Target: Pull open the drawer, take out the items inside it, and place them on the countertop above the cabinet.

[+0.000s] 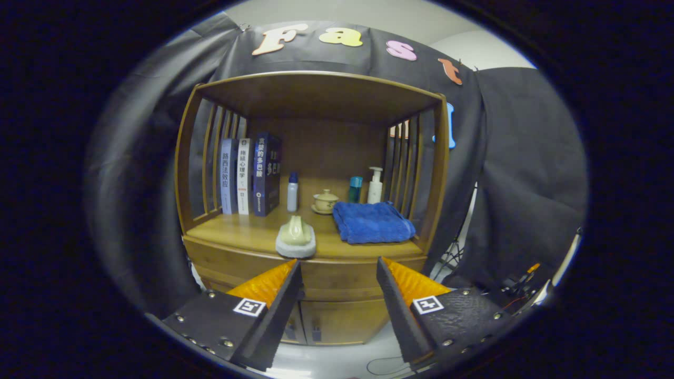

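Two fingers of the tongs [339, 263] stand spread apart with nothing between them, released, hanging in the air before a wooden cabinet [316, 158]. Just ahead of the fingertips, across the gap between them, runs the front of the drawer [337, 273], which sits pushed in under the surface [242, 231]; whatever lies inside it is hidden. Below the drawer, two small cabinet doors [337, 321] are closed. On the surface, near its front edge and just beyond the left finger, sits a pale green ceramic piece on a grey-white pad [296, 239]. Beside it to the right lies a folded blue towel [371, 222], beyond the right finger. Further back, against the slatted left side, three books [250, 176] stand upright. Next to them stands a small white bottle with a blue cap [292, 192], then a lidded tea cup on a saucer [325, 201], then a teal container [355, 188] and a white pump bottle [375, 185] near the slatted right side. Black cloth hangs behind and around the cabinet, and cables [389, 363] lie on the pale floor below the right finger.
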`<state>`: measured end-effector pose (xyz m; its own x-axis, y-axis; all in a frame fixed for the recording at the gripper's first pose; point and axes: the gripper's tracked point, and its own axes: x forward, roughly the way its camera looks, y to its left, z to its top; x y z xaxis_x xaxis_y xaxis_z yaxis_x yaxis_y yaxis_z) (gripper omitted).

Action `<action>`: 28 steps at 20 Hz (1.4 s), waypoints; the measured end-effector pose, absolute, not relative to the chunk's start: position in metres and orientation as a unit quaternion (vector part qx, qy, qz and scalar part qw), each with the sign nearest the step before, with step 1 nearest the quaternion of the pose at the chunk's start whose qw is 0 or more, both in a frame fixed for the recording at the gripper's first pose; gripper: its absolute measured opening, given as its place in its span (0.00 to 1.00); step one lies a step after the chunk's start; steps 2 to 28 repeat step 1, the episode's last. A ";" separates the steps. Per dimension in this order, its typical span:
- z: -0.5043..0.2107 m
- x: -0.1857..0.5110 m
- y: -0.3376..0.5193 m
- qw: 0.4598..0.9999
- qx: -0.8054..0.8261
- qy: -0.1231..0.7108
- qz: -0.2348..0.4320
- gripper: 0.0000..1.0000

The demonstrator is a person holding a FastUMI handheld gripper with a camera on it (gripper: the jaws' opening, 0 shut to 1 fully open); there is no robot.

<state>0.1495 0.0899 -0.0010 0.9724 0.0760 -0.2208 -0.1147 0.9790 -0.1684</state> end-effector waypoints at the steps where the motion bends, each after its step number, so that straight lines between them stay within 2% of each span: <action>1: -0.002 0.146 0.084 0.987 -0.095 0.118 0.054 0.87; 28: -0.002 0.146 0.084 0.987 -0.095 0.118 0.054 0.87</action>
